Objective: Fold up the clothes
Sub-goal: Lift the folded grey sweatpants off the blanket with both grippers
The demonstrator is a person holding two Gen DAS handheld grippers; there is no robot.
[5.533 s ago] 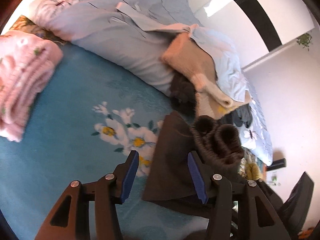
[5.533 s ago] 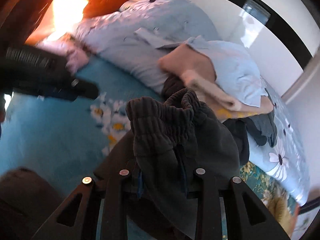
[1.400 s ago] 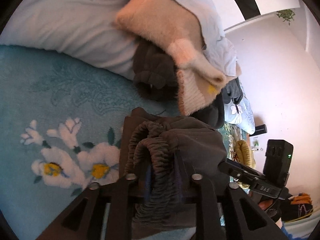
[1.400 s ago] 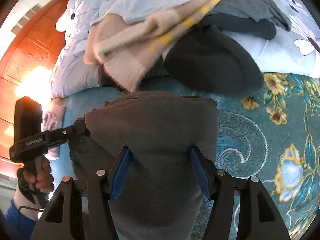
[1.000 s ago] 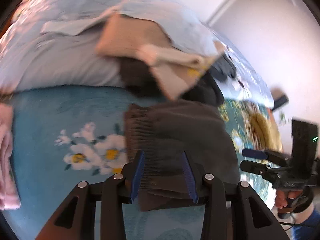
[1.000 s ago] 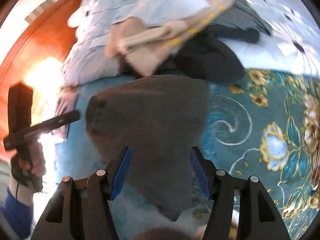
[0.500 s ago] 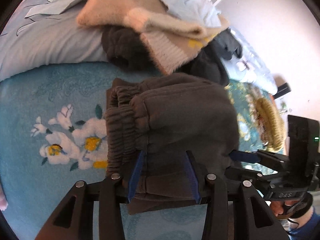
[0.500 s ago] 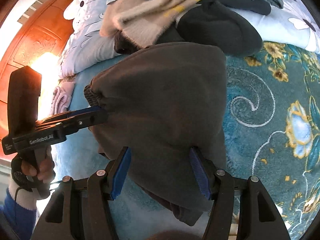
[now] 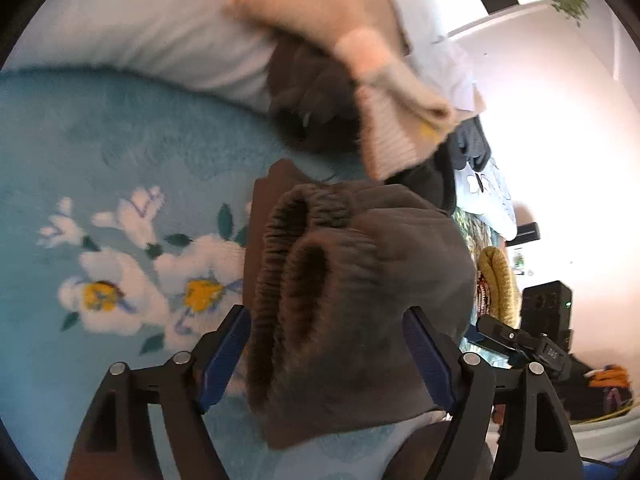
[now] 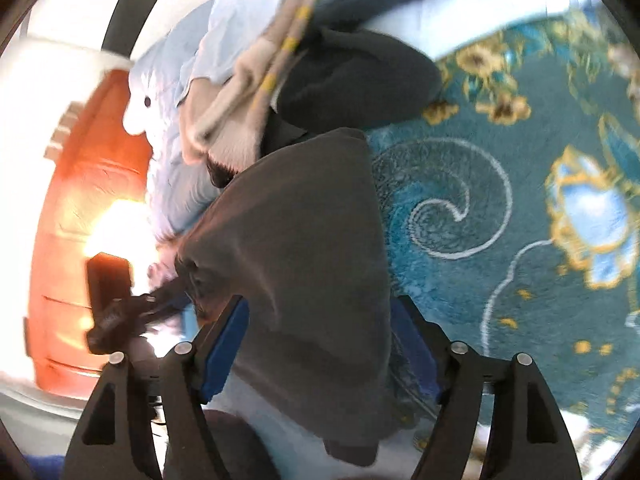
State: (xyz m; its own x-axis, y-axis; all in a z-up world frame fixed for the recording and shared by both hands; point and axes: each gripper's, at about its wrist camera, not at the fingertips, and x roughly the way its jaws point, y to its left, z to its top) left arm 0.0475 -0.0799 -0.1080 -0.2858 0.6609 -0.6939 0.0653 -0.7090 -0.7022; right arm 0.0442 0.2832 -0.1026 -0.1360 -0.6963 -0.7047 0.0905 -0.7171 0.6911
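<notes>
Folded dark grey-brown sweatpants [image 9: 380, 264] lie on the teal floral bedspread [image 9: 100, 152], their ribbed elastic ends [image 9: 296, 264] facing the left wrist camera. My left gripper [image 9: 326, 352] is open, its blue pads wide apart on either side of the bundle. In the right wrist view the same sweatpants [image 10: 304, 232] fill the gap of my right gripper [image 10: 320, 344], which is open too. Each gripper shows in the other's view: the right gripper [image 9: 516, 340] at the bundle's right side, the left gripper [image 10: 132, 312] at its left edge. This frame is blurred.
A heap of unfolded clothes lies just beyond the sweatpants: a beige sweater [image 9: 384, 80], a dark fuzzy garment [image 9: 320, 112] and a black one [image 10: 352, 80], against a pale blue duvet [image 9: 140, 32]. An orange wooden headboard [image 10: 80, 200] stands at the left.
My left gripper's jaws have spread much wider around the sweatpants than half a second ago. Both cameras have swung, and the right gripper stays open over the bundle.
</notes>
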